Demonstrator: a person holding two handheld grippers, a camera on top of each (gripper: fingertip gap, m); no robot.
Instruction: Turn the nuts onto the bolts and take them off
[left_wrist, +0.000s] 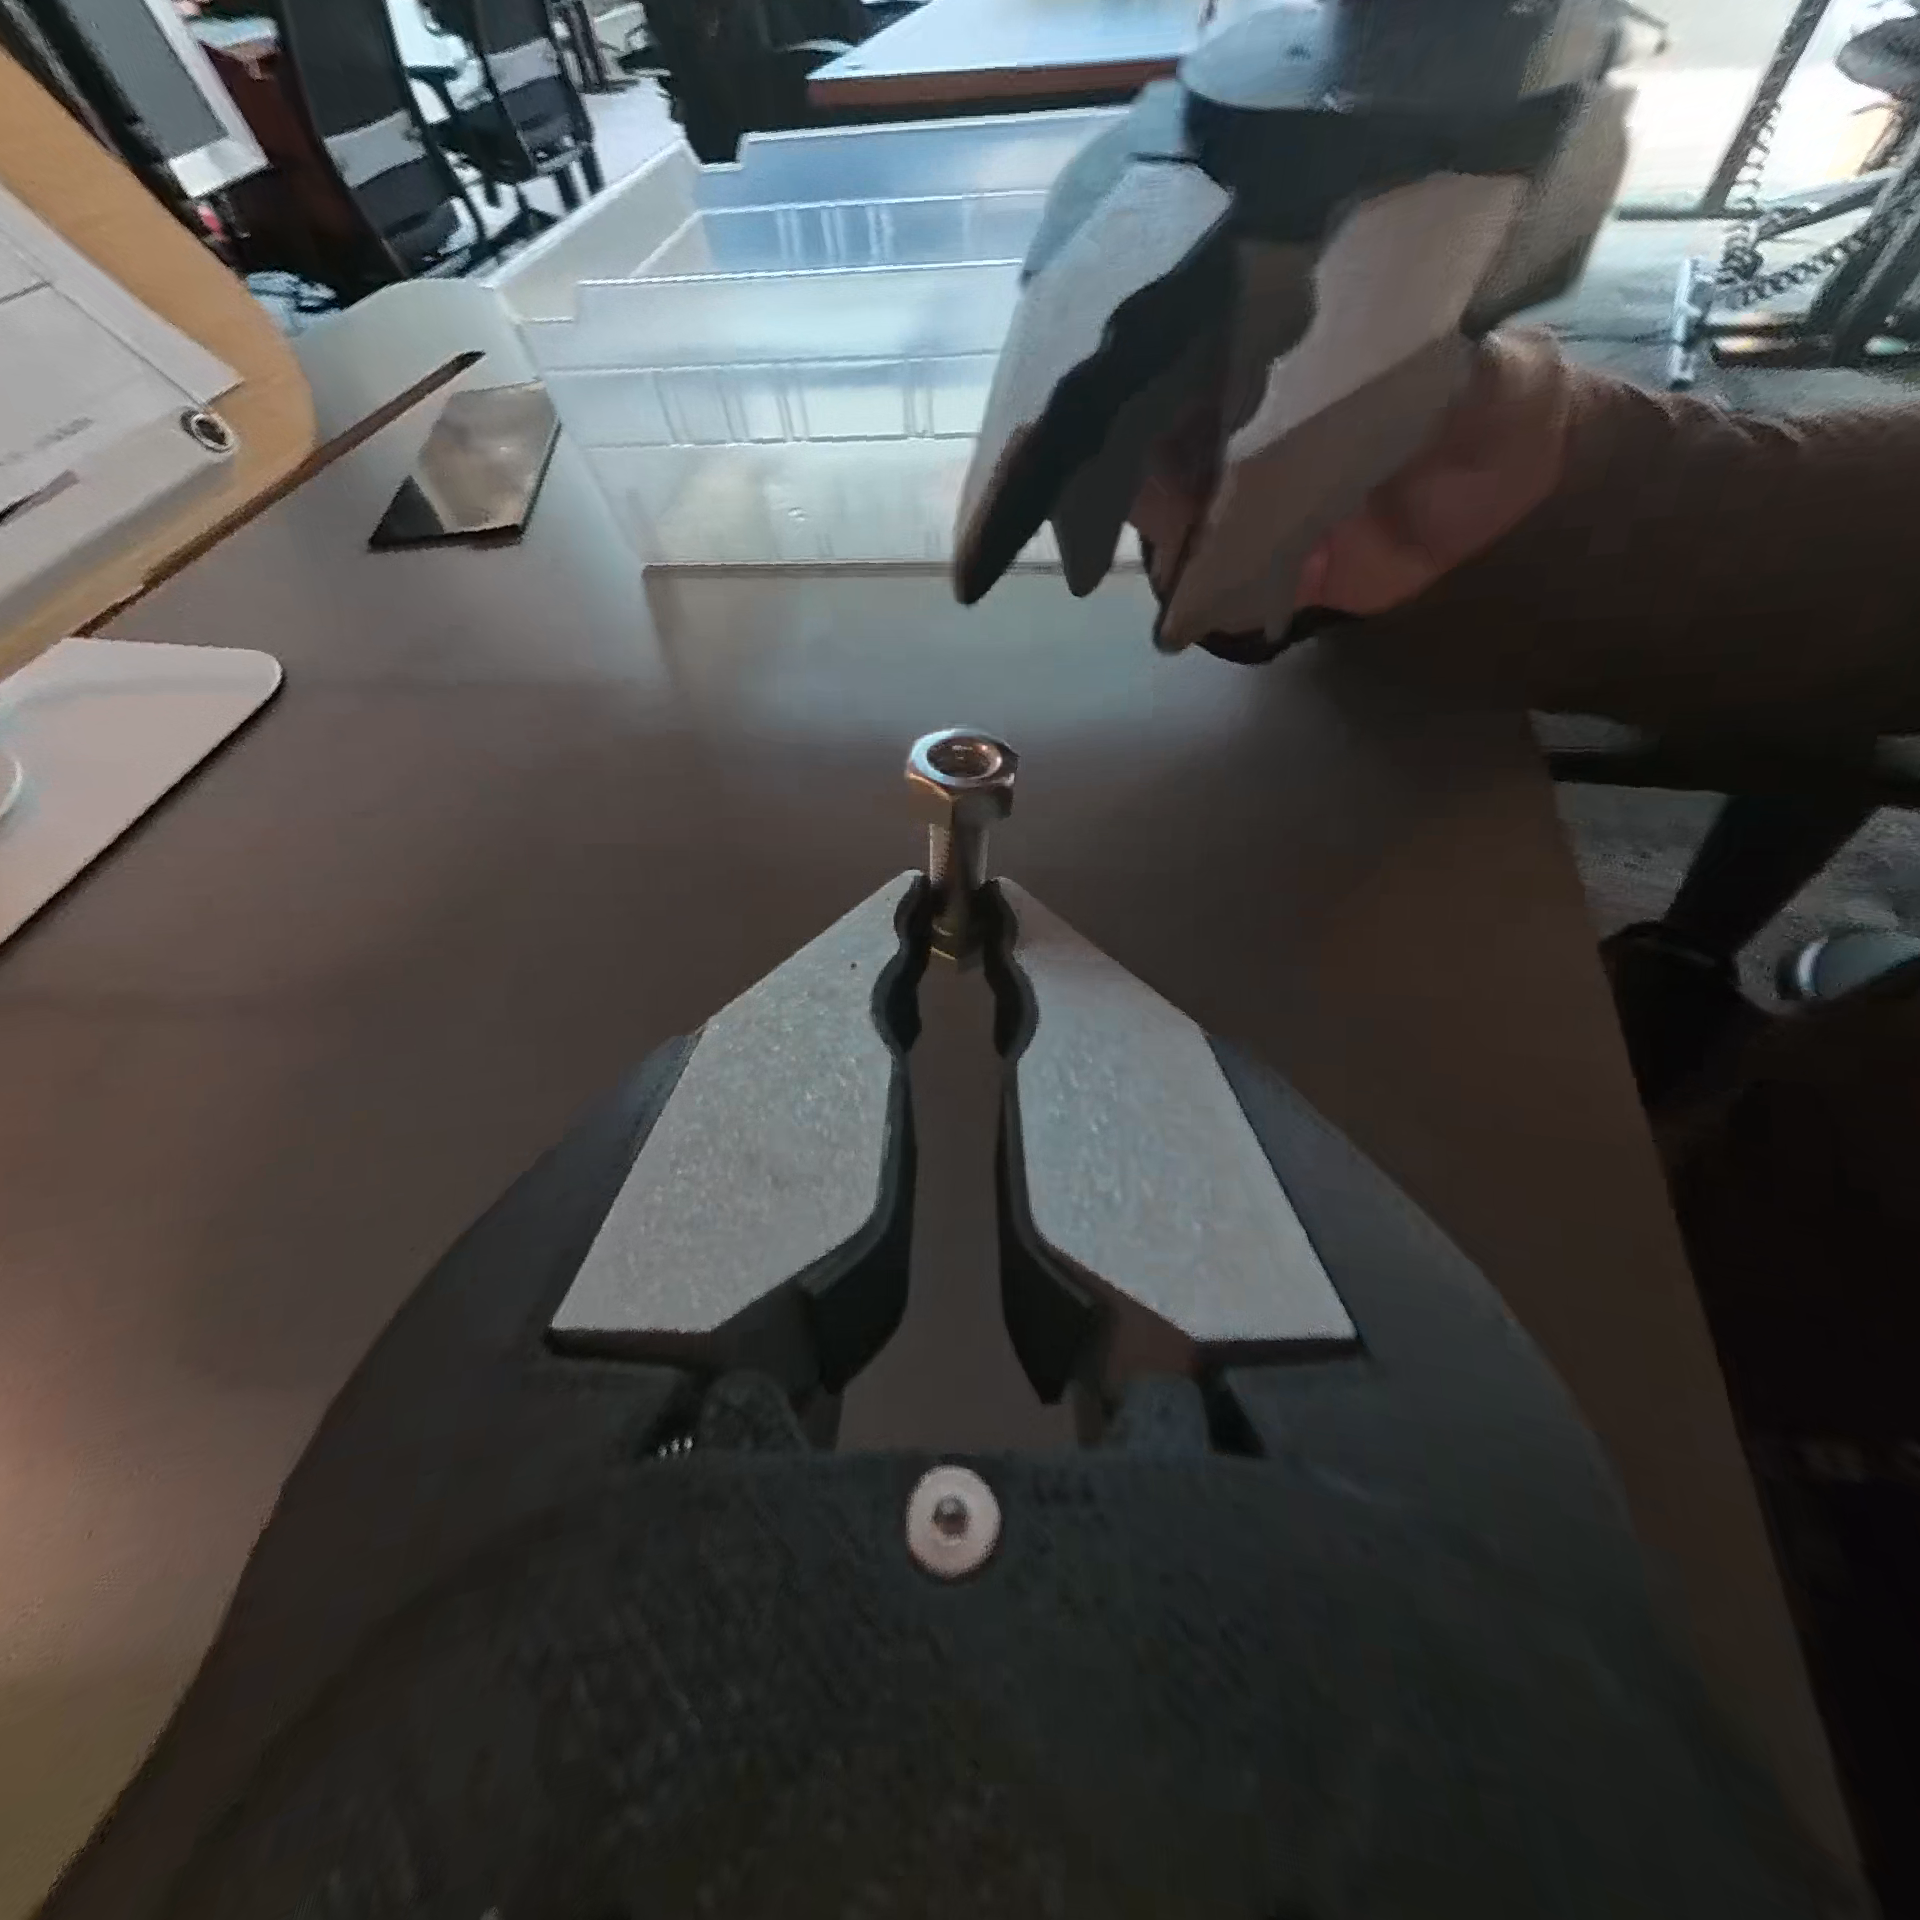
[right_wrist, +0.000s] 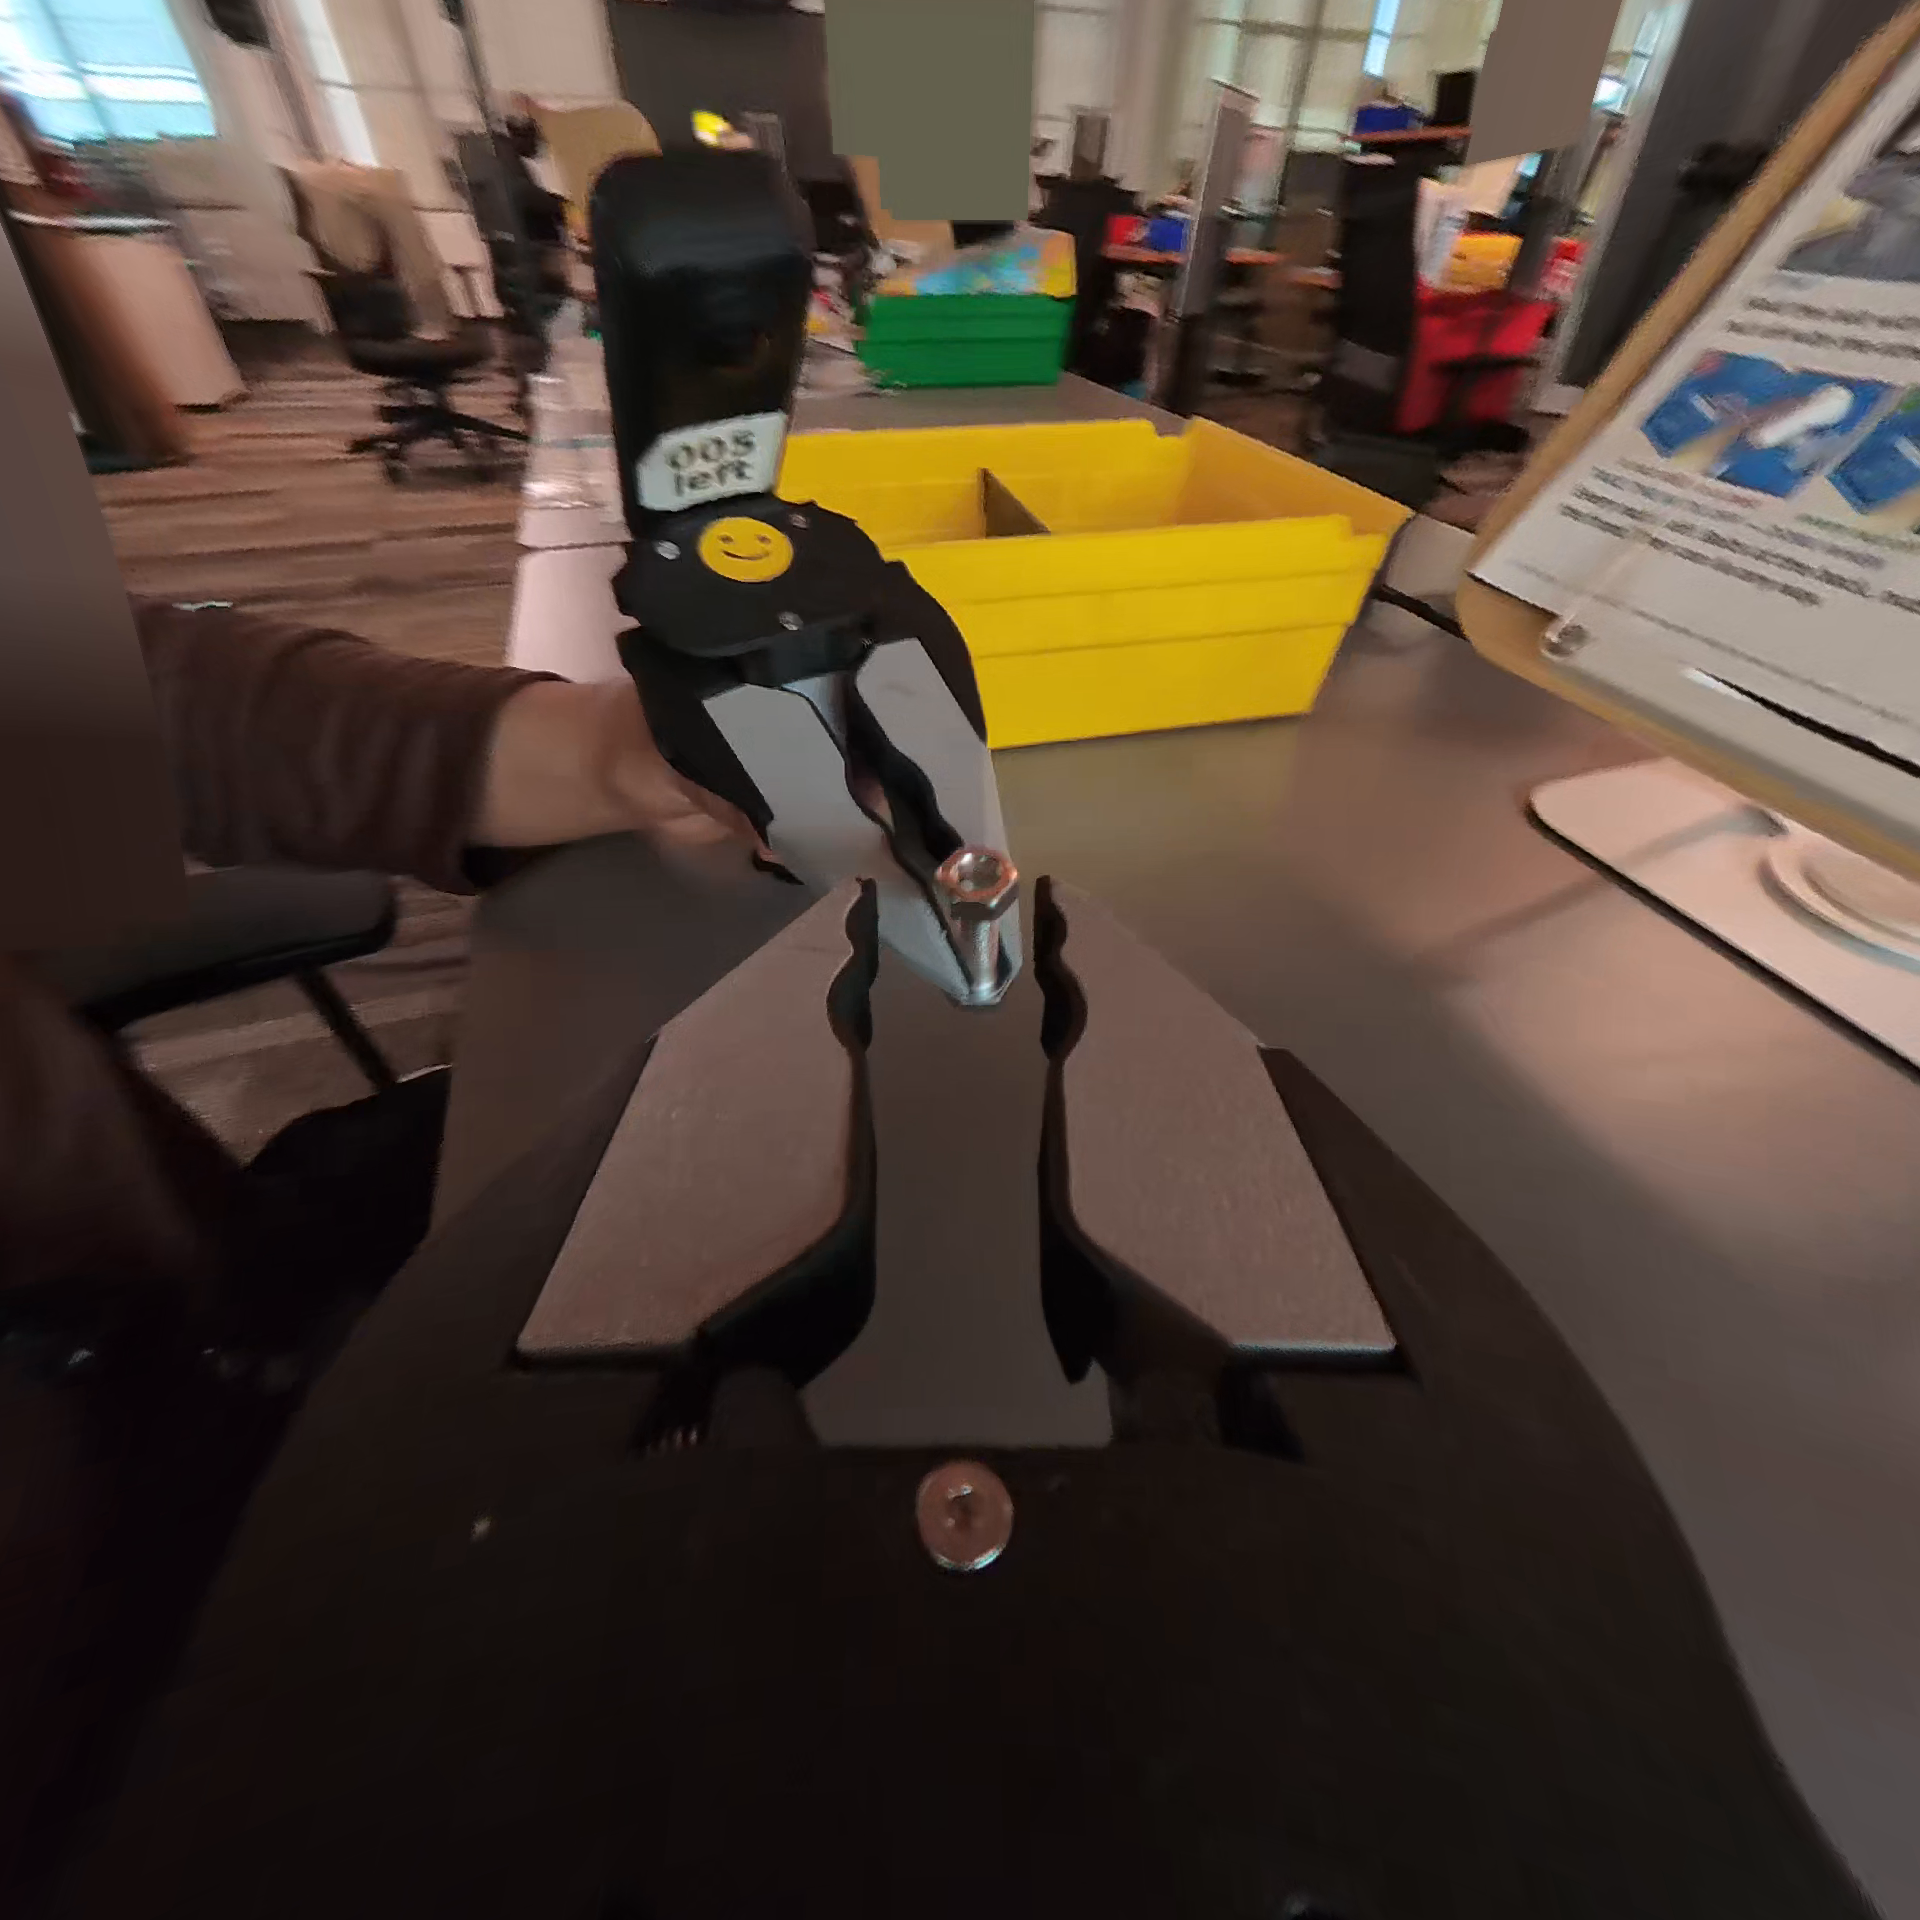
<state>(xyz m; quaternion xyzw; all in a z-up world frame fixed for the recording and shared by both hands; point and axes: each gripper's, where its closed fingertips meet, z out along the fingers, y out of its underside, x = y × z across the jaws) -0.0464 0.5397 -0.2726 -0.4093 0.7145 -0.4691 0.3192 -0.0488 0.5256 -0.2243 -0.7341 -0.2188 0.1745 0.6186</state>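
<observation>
Step in hand: the nut (left_wrist: 961, 771) sits at the free end of the bolt (left_wrist: 954, 883), with an empty hollow showing in its top, so it looks only a few threads on. I cannot tell whether it is being run on or backed off.

Left gripper (left_wrist: 956, 914): its fingers (left_wrist: 810, 1049) are nearly closed, pinching the lower end of the bolt right at their tips. In the right wrist view the same gripper (right_wrist: 982, 987) comes in from the far left, held by a hand (right_wrist: 613, 769) in a dark sleeve, tips angled down.

Right gripper (right_wrist: 948, 914): fingers (right_wrist: 727, 1174) spread wide, holding nothing. In its own view the nut (right_wrist: 971, 878) lies in the gap between the tips without visible contact. From the left wrist view this gripper (left_wrist: 1070, 603) hangs above and beyond the bolt, clearly apart from it.

Where the bolt is: off the table (left_wrist: 520, 831), held in the air over the dark top, with a clear bin (left_wrist: 790, 343) behind it.

Long axis: the bolt (right_wrist: 982, 951) stands close to upright, leaning slightly, nut end uppermost and gripped end pointing down toward the table.

Next move, as I judge it: bring the right gripper down so its tips straddle the nut's flats, close on it, then twist about the bolt's long axis while the left gripper keeps the shank from turning.

Risk: the pinch is narrow and low on the shank, so a sideways push could swing or slip the bolt.

Background: a yellow bin (right_wrist: 1091, 582) and a monitor's white foot (right_wrist: 1662, 842) lie well clear.
</observation>
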